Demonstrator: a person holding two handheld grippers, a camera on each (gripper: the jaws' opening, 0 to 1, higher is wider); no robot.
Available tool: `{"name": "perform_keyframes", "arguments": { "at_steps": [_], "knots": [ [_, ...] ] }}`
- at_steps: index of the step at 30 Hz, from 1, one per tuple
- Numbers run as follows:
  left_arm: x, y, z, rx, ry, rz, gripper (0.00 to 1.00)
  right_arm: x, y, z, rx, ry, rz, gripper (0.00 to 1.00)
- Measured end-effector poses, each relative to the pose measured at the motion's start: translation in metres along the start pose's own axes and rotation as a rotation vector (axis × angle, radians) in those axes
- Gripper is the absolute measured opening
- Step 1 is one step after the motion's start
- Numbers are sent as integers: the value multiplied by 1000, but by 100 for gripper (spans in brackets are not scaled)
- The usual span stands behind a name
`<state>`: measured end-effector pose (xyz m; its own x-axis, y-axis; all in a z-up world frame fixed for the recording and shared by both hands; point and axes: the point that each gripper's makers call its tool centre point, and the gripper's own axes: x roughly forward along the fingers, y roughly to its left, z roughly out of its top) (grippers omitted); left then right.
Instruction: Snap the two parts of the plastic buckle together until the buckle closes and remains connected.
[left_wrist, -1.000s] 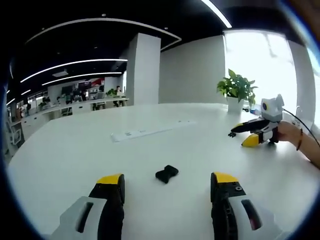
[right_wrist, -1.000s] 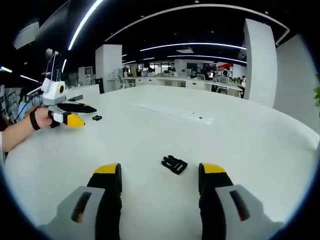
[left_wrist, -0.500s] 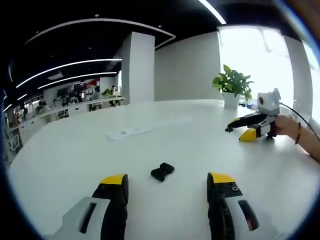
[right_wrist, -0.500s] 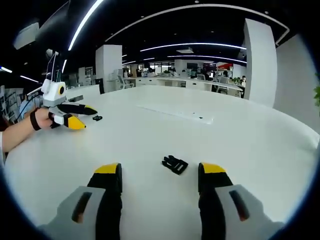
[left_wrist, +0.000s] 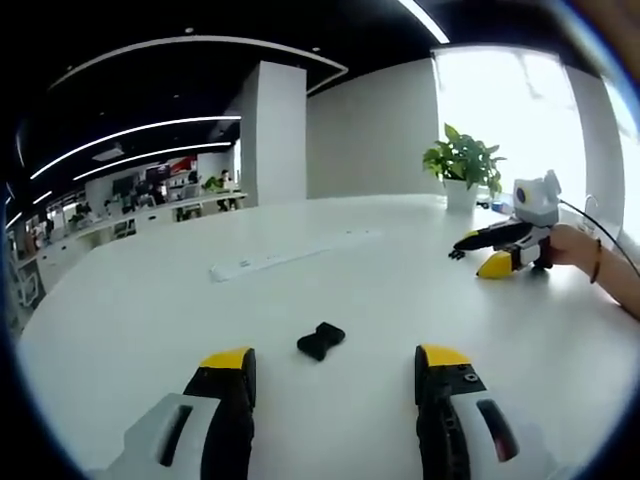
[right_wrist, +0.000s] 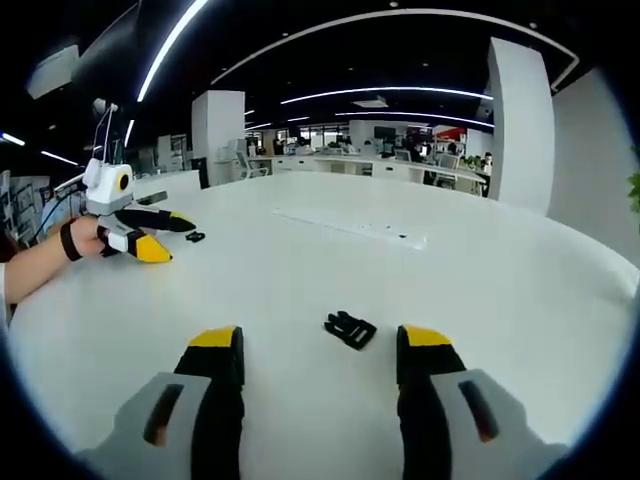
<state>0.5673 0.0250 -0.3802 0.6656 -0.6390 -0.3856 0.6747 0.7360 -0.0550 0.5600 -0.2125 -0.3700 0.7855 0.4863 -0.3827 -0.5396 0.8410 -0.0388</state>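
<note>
**Inventory: two buckle halves, both grippers unloaded**

Item 1. My left gripper (left_wrist: 335, 362): jaws spread wide, yellow-tipped, nothing between them. It hovers low over the white table (left_wrist: 130, 300). It also shows from the right gripper view, far off to the left (right_wrist: 160, 232), held by my hand (right_wrist: 78, 240) with a dark wristband.

Item 2. Buckle part, smooth black piece (left_wrist: 320, 340): lies flat on the table just ahead of my left jaws, in line with the gap between them, touching neither. The same piece appears small and distant in the right gripper view (right_wrist: 195, 237), just beside the left gripper's tips.

Item 3. My right gripper (right_wrist: 320, 342): jaws likewise wide apart and unloaded. In the left gripper view it sits far right (left_wrist: 480, 255).

Item 4. Buckle part, pronged black piece (right_wrist: 350, 328): lies on the table just ahead of my right jaws, between their lines, untouched. The two halves are well apart, unjoined.

Item 5. Surroundings: a flat white power strip (left_wrist: 290, 252) along the table's middle; a potted green plant (left_wrist: 462, 170) at the far edge by the bright window.
</note>
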Motion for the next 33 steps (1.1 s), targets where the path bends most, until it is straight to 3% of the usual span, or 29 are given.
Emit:
{"name": "perform_keyframes", "arguments": {
  "at_steps": [13, 33],
  "knots": [
    [2, -2, 2, 12, -11, -22, 62, 3, 5, 2, -13, -22, 23, 58],
    [3, -13, 4, 58, -26, -70, 49, 1, 10, 1, -23, -27, 43, 52]
  ]
}}
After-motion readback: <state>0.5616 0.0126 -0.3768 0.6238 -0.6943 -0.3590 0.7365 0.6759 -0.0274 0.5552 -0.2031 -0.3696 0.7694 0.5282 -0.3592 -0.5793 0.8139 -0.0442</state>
